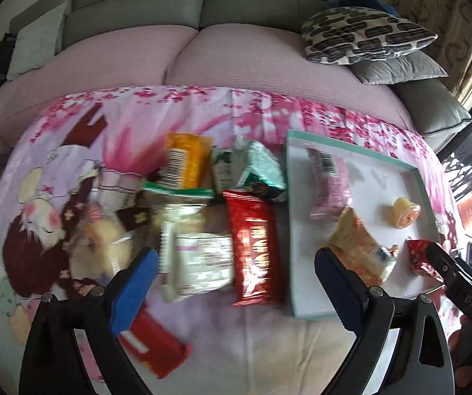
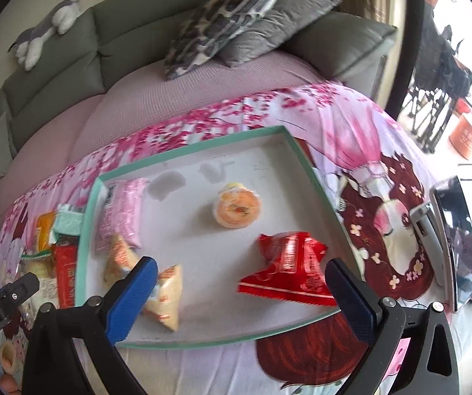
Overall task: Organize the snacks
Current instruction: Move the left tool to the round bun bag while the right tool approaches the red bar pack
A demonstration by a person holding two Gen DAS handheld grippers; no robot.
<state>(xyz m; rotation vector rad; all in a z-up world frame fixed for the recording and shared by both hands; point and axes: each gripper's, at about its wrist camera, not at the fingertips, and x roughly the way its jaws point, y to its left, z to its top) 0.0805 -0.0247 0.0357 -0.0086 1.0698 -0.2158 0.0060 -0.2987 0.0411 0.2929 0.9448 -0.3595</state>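
A teal-rimmed white tray [image 2: 186,151] lies on the pink cartoon cloth; it also shows in the left wrist view [image 1: 288,197]. In it lie a pink packet [image 2: 120,214], an orange jelly cup [image 2: 237,209], a cream-orange packet [image 2: 167,293] and a crumpled red packet [image 2: 288,270]. My right gripper [image 2: 241,291] is open and empty, low over the tray, the red packet between its fingers. My left gripper [image 1: 236,279] is open and empty above a loose pile: a long red bar [image 1: 255,247], a white packet [image 1: 199,263], an orange packet [image 1: 186,161] and a green-white packet [image 1: 262,171].
A red packet [image 1: 157,345] lies near the cloth's front edge under my left fingers. A phone on a stand [image 2: 456,243] stands right of the tray. A sofa with patterned and grey cushions [image 1: 367,36] runs behind the cloth.
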